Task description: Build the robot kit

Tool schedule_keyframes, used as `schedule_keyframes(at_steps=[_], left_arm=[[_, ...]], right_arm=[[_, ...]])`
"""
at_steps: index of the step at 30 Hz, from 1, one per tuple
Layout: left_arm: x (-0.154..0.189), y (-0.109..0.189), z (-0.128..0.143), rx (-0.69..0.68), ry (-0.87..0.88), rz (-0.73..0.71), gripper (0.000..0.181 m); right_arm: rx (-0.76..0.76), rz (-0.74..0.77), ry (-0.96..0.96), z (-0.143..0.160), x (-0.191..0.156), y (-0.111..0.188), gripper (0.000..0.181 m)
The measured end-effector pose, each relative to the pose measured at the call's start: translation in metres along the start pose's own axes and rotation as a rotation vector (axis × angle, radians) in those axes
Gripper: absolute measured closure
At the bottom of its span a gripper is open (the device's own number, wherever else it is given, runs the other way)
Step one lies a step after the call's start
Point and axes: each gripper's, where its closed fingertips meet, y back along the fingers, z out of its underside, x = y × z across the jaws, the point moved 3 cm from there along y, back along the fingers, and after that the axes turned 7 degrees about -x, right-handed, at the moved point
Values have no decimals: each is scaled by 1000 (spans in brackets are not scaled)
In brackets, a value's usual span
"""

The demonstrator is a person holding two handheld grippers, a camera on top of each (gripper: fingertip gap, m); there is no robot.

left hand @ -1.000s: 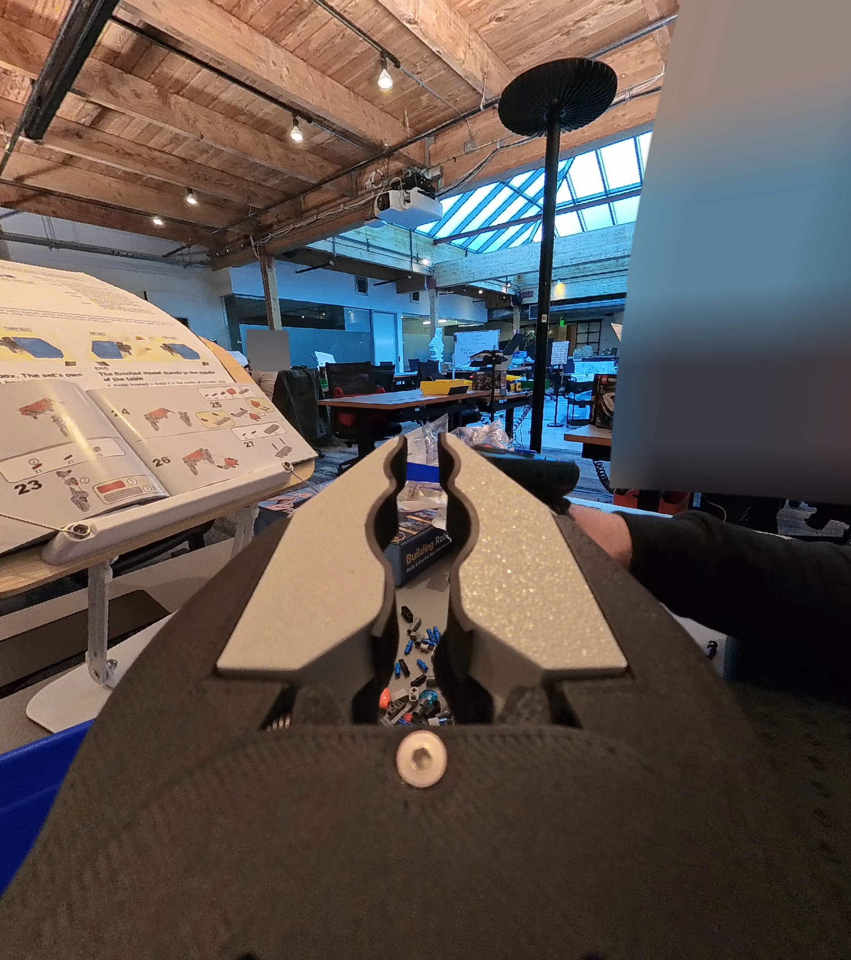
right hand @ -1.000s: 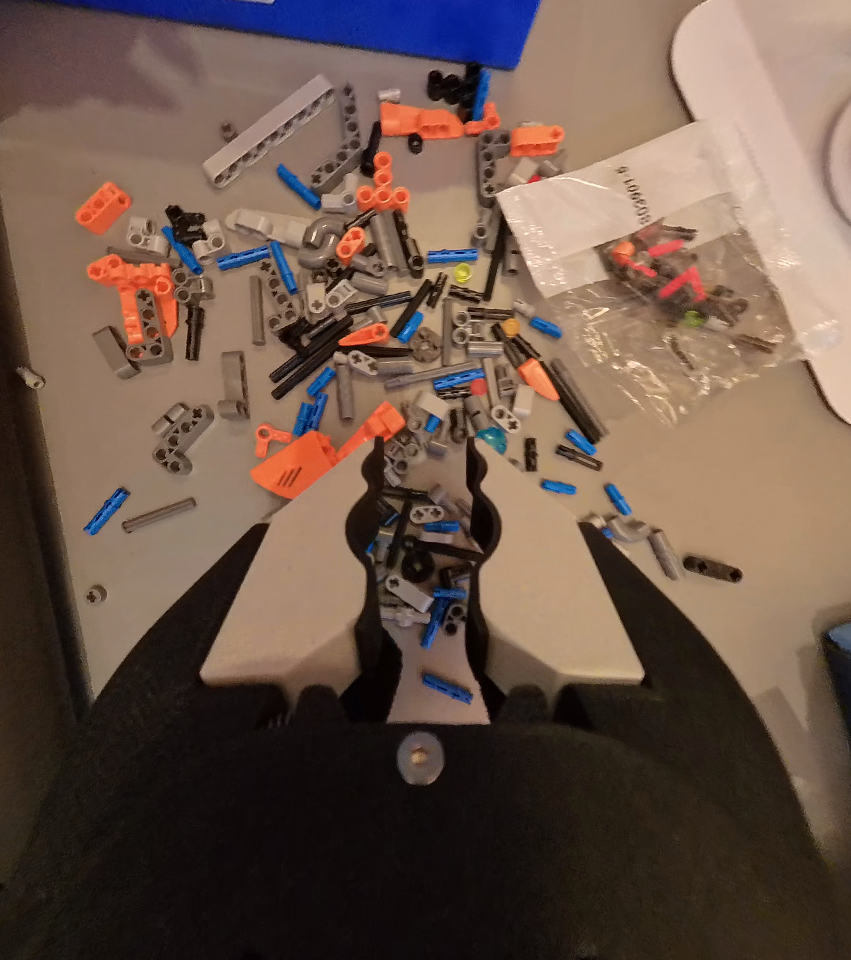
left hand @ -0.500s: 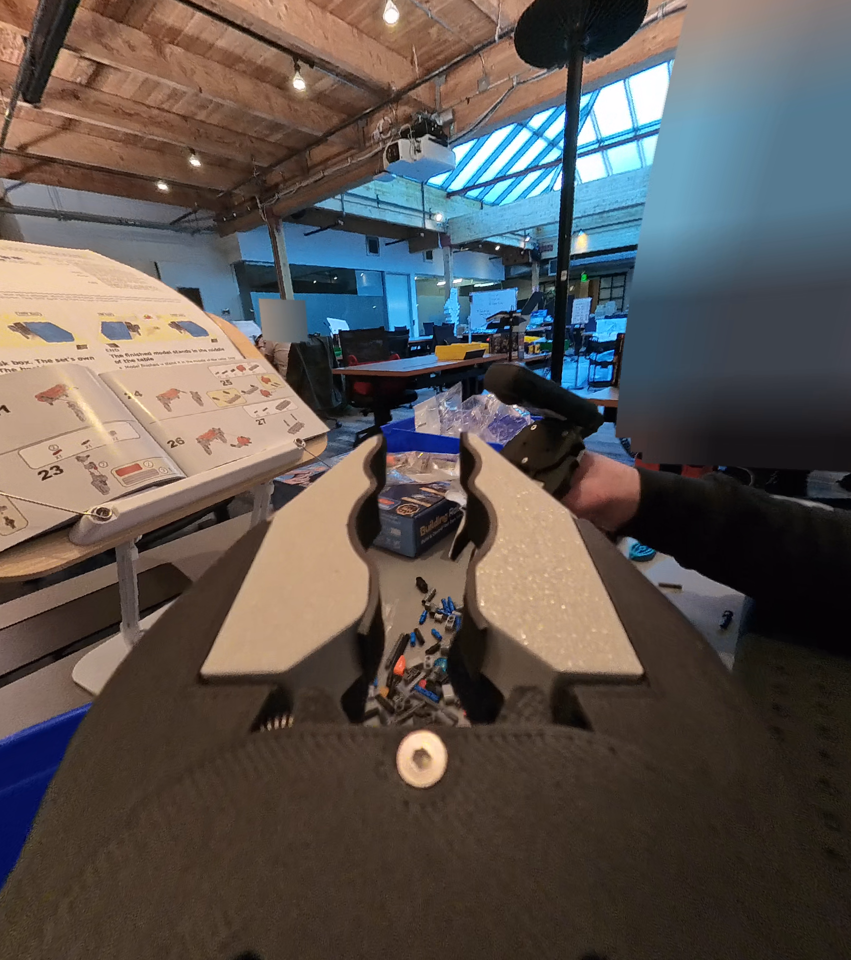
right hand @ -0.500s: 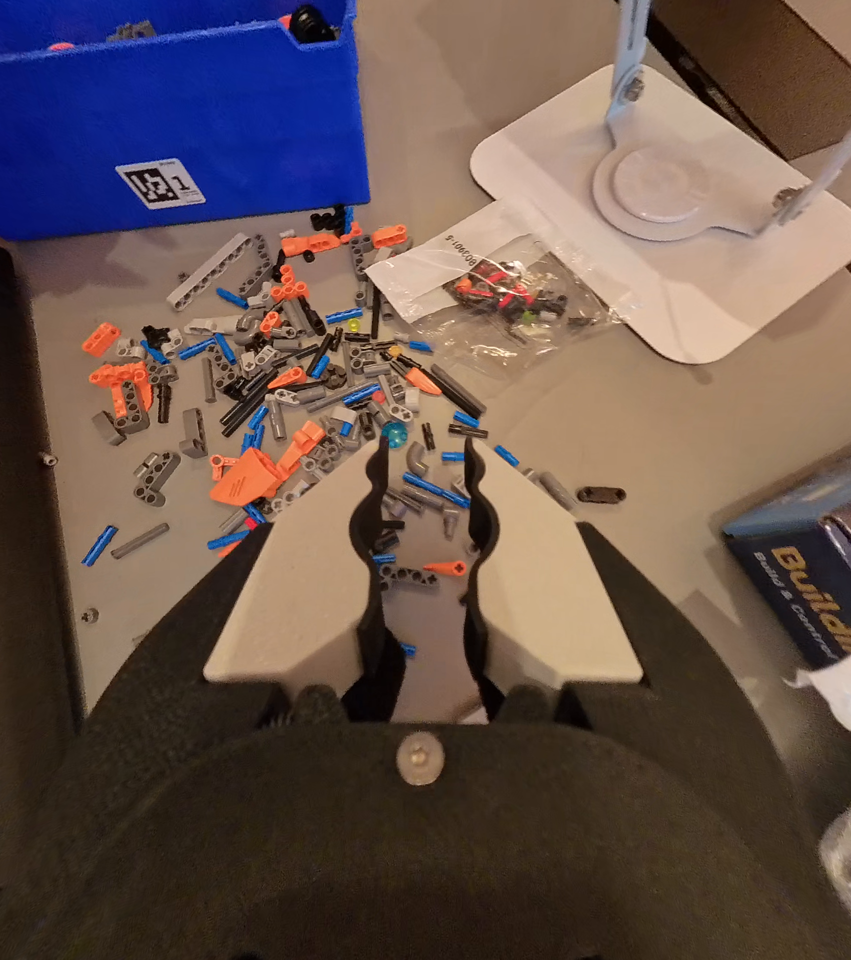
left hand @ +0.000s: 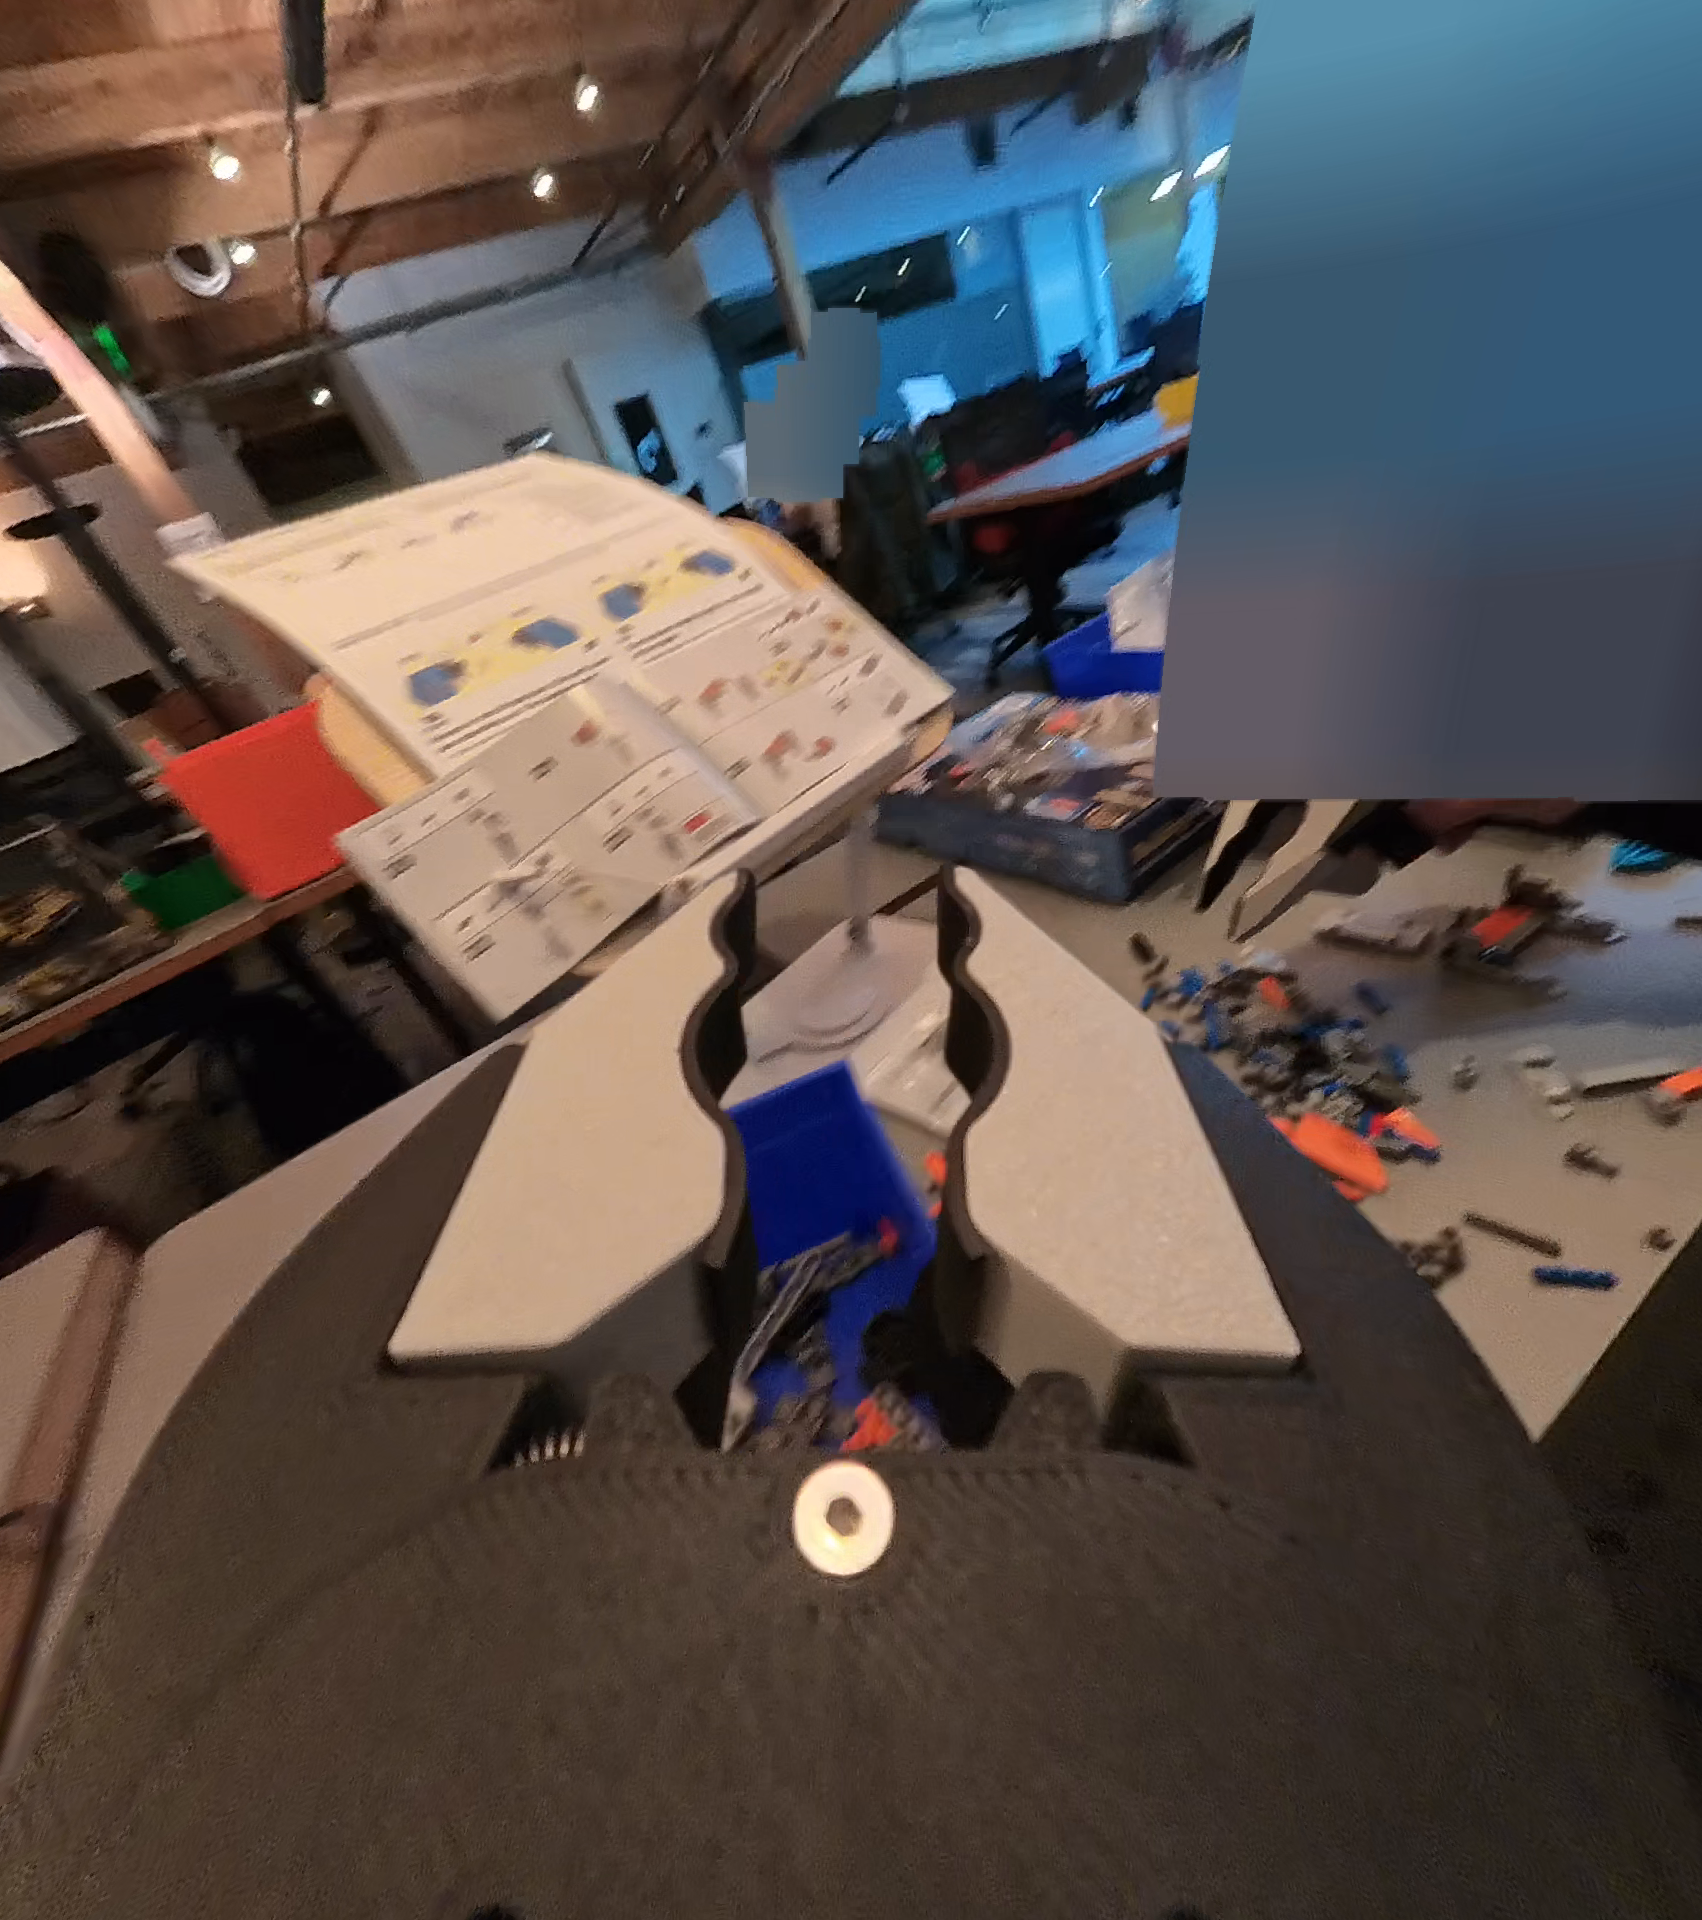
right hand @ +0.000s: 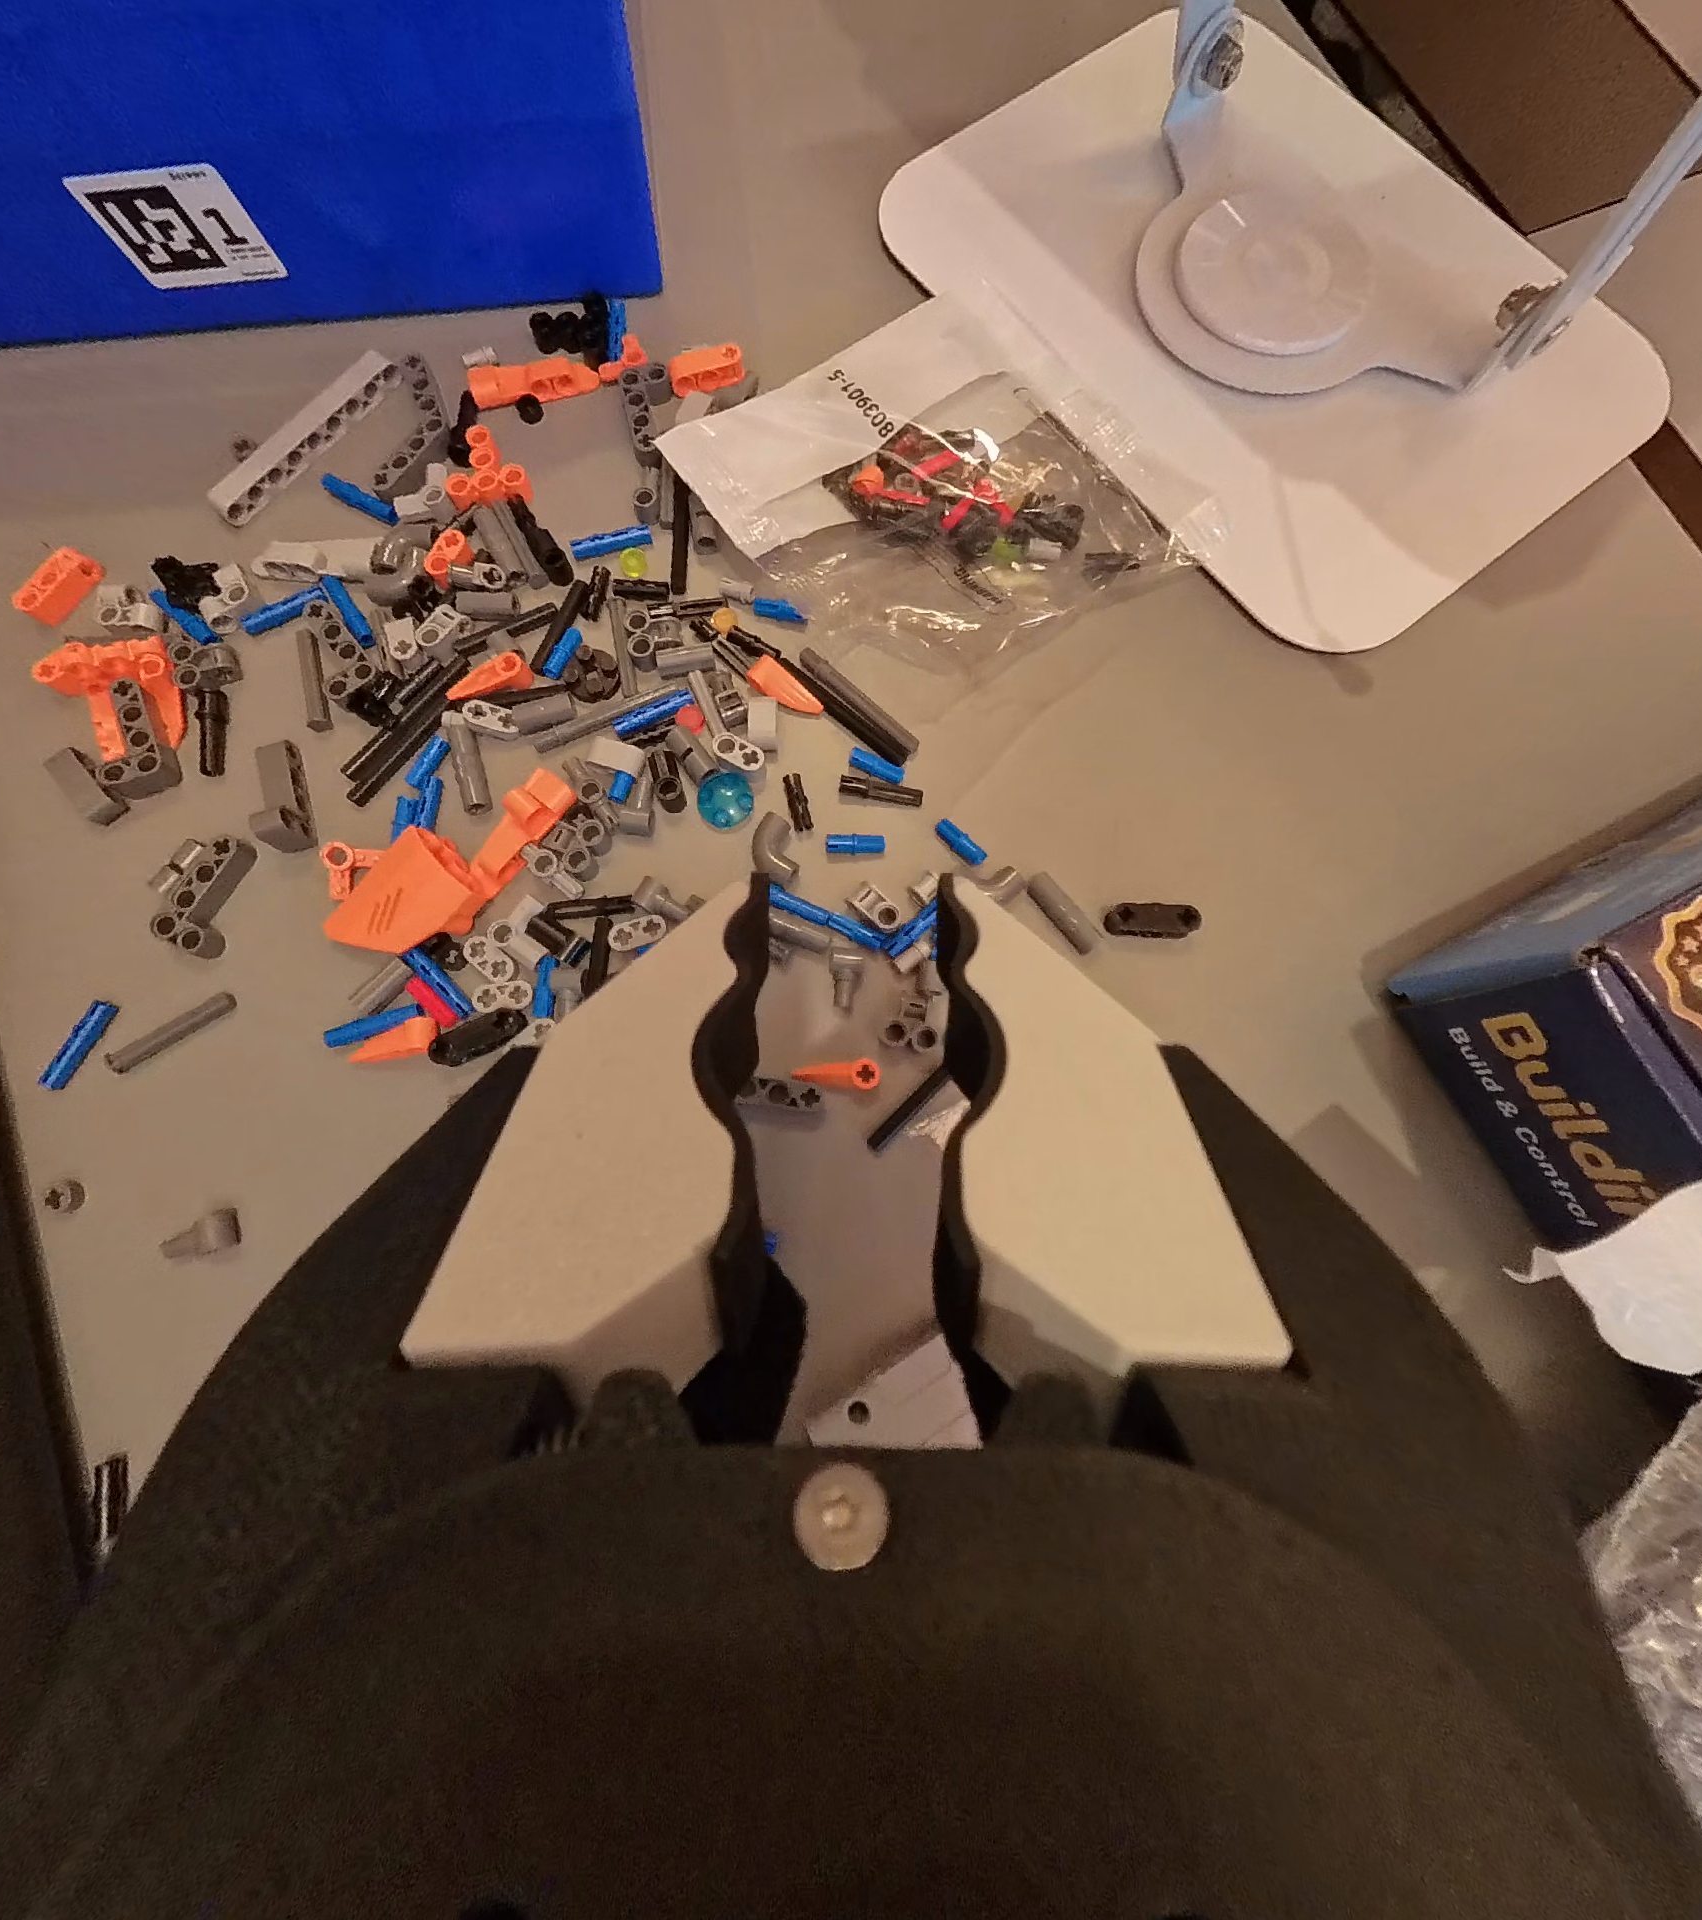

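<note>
Bricks, loose and small, lie scattered on the grey table. Right gripper tilts down over their near edge, fingers parted, gripping nothing. Left gripper hangs level above the blue bin, fingers likewise spread and empty, with the instruction booklet beyond.

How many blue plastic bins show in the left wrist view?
2. One blue plastic bin holding loose parts sits below the left claw; a second blue bin stands far back beside the blurred patch, which may hide more.
</note>
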Motion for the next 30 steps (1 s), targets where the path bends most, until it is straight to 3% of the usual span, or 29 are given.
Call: schedule_keyframes(at_steps=[7, 12, 15, 25, 30], left_arm=[[-49, 19, 47, -249, -18, -85, 151], [-53, 11, 98, -442, -3, 18, 154], [-57, 12, 115, -485, 36, 53, 156], [-38, 5, 186, -754, 68, 308, 155], [-16, 2, 209, -809, 93, 431, 155]], right_arm=[[-13, -1, 10, 2, -2, -4, 152], [-24, -13, 14, 5, -3, -7, 152], [-41, -18, 23, 7, -4, -12, 152], [-85, -48, 29, 15, -6, -26, 151], [-93, -64, 23, 18, -5, -32, 151]])
